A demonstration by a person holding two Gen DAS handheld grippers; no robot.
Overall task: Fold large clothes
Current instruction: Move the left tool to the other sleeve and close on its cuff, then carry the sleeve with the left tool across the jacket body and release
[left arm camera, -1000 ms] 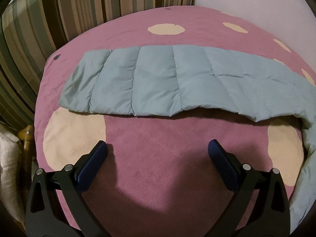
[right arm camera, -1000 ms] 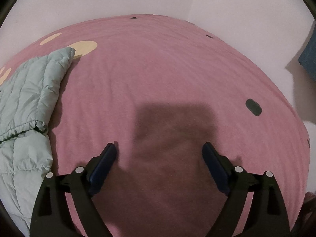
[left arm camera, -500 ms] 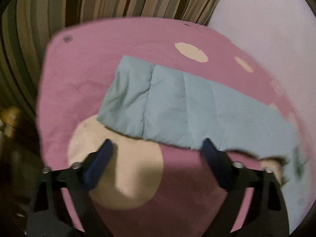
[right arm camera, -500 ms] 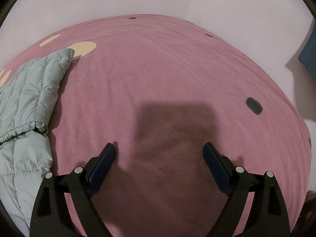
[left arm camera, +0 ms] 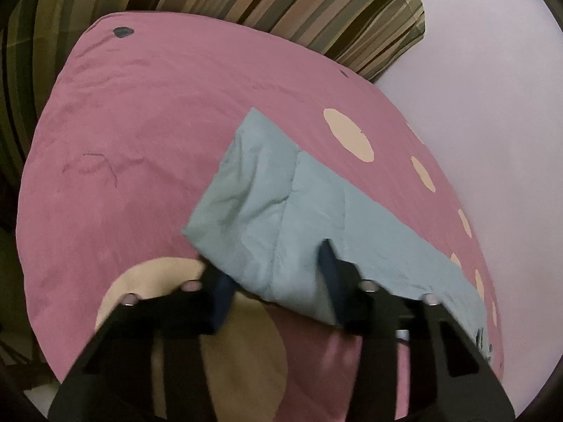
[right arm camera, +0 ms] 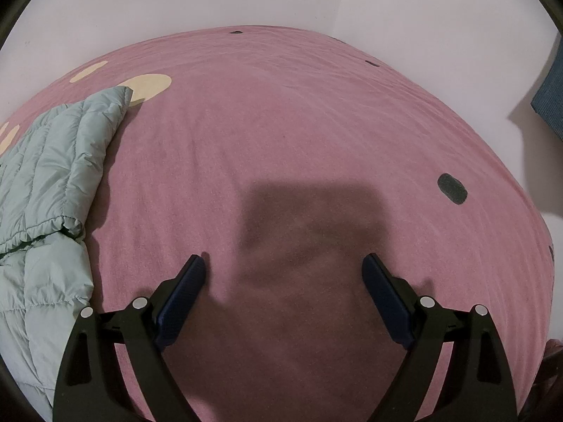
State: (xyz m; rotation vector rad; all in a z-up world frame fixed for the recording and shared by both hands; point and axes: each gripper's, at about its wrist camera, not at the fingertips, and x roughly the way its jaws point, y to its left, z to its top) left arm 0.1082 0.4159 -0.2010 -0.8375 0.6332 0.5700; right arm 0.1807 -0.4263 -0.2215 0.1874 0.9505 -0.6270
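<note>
Teal quilted jacket (left arm camera: 281, 211) lies on the bed (left arm camera: 123, 140), spread flat over a pink cover with cream dots. One sleeve end sticks out toward the striped pillow (left arm camera: 316, 10), and that end sits between the fingers of the left claw (left arm camera: 278, 281). Its jaws have just been closing and now stand narrow with the sleeve fabric bunched between them; the picture is blurred, but the pads look pressed on the cloth, so I read it as a grip. Probably the sleeve end is taken so it can be carried back over the body for a fold.

Right claw (right arm camera: 285, 295) hangs over bare cover, jaws wide, nothing between them. The jacket's other part (right arm camera: 52, 183) lies to its left, apart from it, one sleeve already doubled over there. Likely it waits clear so the left side can work.

Count: one jacket, two claws, one striped pillow, one bed. A blue thing (right arm camera: 549, 98) shows at the right edge by the wall; can't tell what it is.

Step in hand, by my guess: first sleeve fold, early in the task.
</note>
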